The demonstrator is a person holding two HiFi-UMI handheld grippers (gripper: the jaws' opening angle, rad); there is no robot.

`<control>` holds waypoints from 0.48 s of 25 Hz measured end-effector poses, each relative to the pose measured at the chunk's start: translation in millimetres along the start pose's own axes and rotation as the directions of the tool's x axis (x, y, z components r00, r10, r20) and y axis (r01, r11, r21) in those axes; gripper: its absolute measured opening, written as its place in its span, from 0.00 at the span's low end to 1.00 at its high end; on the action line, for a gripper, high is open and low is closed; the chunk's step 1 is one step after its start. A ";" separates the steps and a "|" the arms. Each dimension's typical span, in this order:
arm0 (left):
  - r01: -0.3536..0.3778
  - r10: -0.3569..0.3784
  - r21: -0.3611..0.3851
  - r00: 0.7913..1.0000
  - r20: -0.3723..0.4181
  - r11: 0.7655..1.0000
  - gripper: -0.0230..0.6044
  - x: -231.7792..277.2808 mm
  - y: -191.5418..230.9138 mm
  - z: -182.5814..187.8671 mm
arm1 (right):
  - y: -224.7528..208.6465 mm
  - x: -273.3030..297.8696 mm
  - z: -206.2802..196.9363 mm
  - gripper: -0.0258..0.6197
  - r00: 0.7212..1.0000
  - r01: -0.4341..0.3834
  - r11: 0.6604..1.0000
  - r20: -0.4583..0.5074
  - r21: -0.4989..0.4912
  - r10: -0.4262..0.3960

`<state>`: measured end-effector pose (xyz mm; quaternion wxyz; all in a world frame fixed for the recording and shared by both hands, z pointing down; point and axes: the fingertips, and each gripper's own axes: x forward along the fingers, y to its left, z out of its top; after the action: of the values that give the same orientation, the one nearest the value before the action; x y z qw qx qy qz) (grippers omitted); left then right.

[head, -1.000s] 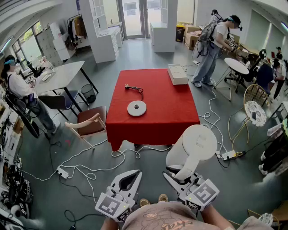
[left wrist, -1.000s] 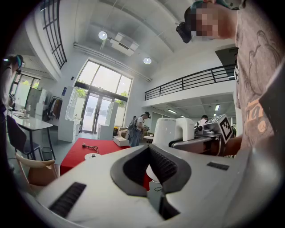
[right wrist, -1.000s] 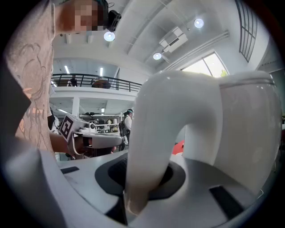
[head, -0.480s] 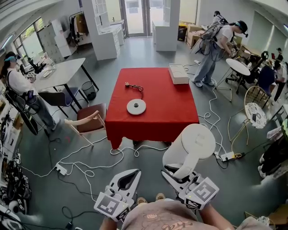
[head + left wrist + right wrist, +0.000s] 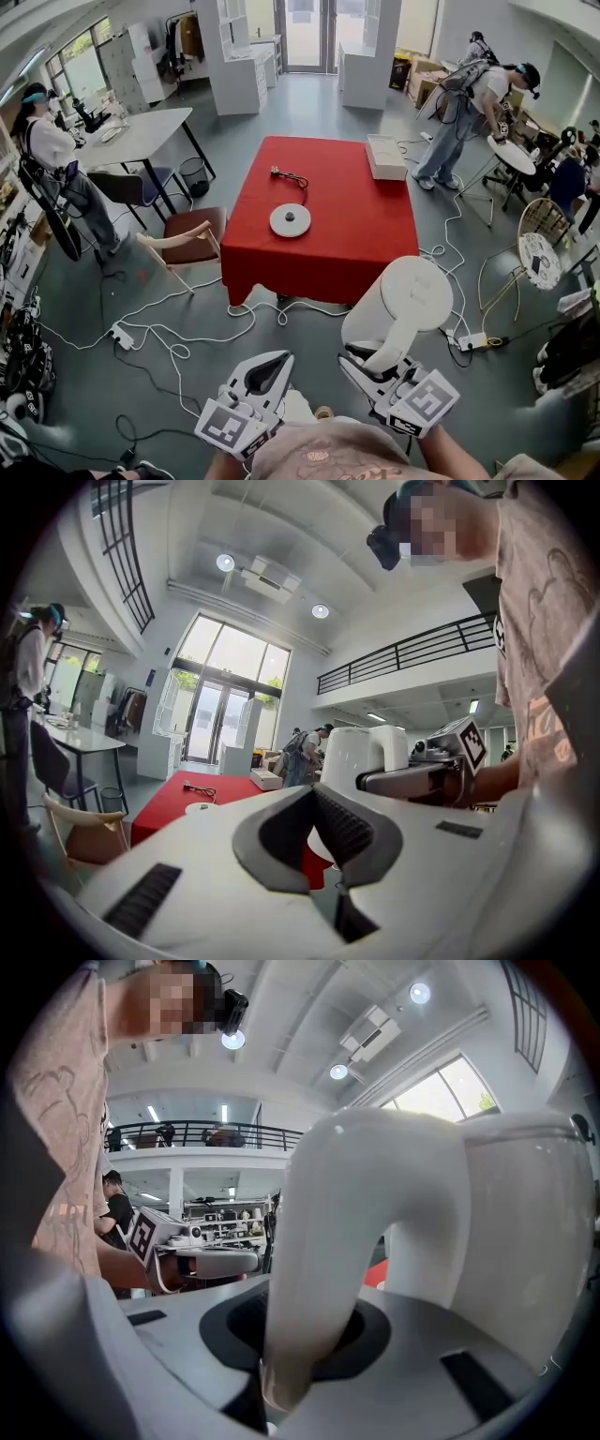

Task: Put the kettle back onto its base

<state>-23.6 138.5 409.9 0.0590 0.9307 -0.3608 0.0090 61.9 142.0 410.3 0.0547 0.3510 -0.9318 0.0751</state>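
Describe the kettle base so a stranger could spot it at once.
Find the red-covered table in the middle of the room. Near its centre lies the kettle base, a black cord just beyond it. It is a flat white disc, unlike the rectangular white box at the far right corner.

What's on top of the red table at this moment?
The round white base, its black cord and a white box. The red cloth hides the tabletop and whatever is beneath.
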 end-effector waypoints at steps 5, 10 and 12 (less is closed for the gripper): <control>0.015 -0.015 -0.004 1.000 -0.009 1.000 0.03 15.3 9.0 -4.6 | -9.0 10.8 -2.8 0.18 1.000 -0.014 1.000 -0.008 -0.004 0.014; 0.037 -0.037 0.009 0.999 -0.017 0.999 0.03 38.7 26.4 -4.8 | -28.0 26.4 -0.9 0.18 1.000 -0.007 1.000 -0.008 0.010 0.007; 0.041 -0.041 0.014 0.999 -0.016 0.999 0.03 46.8 35.1 -3.9 | -36.3 33.7 1.4 0.18 1.000 -0.006 1.000 -0.006 0.013 0.006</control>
<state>-12.5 81.9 420.2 0.0556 0.9382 -0.3412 0.0179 60.7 93.0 417.8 0.0552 0.3484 -0.9321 0.0825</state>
